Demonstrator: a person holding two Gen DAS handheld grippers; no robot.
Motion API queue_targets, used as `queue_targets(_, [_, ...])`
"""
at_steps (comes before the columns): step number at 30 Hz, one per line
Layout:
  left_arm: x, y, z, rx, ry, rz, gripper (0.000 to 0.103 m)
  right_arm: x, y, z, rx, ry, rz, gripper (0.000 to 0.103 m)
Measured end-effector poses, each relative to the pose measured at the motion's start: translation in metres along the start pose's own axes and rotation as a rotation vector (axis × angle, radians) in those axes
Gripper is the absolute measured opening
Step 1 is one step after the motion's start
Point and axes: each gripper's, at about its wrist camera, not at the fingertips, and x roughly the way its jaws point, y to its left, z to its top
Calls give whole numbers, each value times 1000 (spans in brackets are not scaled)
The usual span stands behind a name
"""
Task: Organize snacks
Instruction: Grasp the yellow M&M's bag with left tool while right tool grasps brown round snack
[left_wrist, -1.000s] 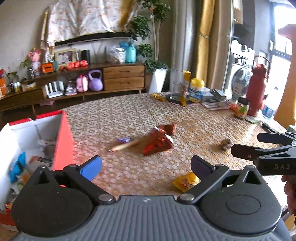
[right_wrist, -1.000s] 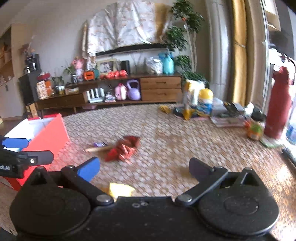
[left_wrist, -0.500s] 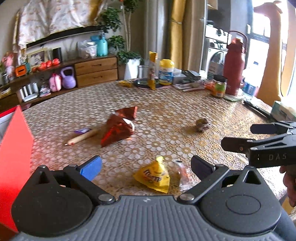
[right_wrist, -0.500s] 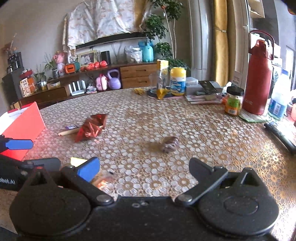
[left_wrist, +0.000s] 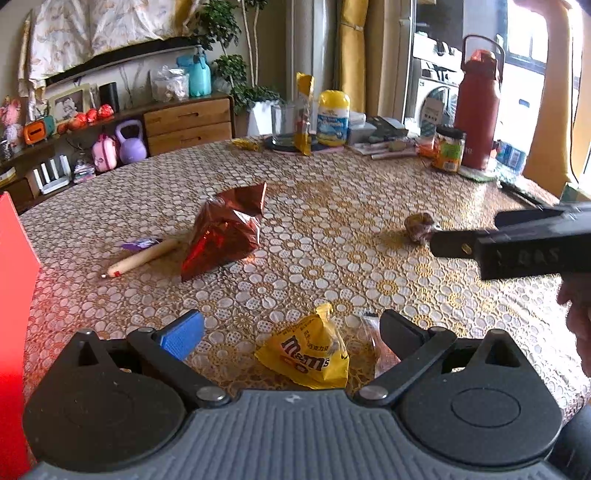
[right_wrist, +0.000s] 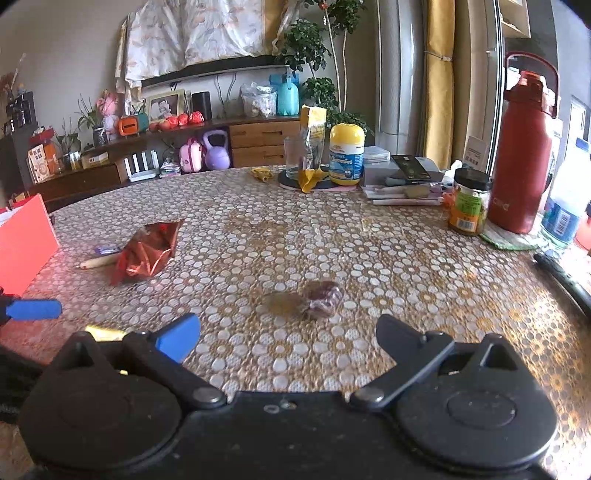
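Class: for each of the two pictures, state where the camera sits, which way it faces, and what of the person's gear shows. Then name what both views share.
Left wrist: on the left gripper, facing across the table at the M&M's bag; the right gripper and a hand show at right.
Right wrist: on the right gripper, facing the small wrapped snack; a blue left finger shows at left.
Shared: red foil bag, red bottle, wrapped snack.
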Motion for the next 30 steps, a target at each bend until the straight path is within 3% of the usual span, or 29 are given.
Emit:
queue_targets(3, [5, 0, 0, 16, -3, 8, 98, 14, 1, 5, -5, 10, 4, 102])
queue_targets(5, [9, 2, 0, 20, 6, -1, 80, 23, 1, 7, -10, 13, 5, 101])
queue_targets(8, [17, 3, -2, 31, 50, -19, 68, 33, 1, 9, -12, 18, 4, 101])
queue_targets(14, [24, 3, -9, 38, 64, -41, 68, 45, 2, 11, -6, 30, 3, 101])
queue_targets(17, [21, 1, -9, 43, 54, -53, 56, 50, 2, 10, -8, 38, 3, 99])
queue_targets(23, [19, -1, -8, 51, 48, -52, 48, 61, 3, 11, -12, 49, -9, 94])
queue_targets(30, [13, 4, -7, 43, 45, -56, 45, 79, 0, 14, 3, 90, -62, 72])
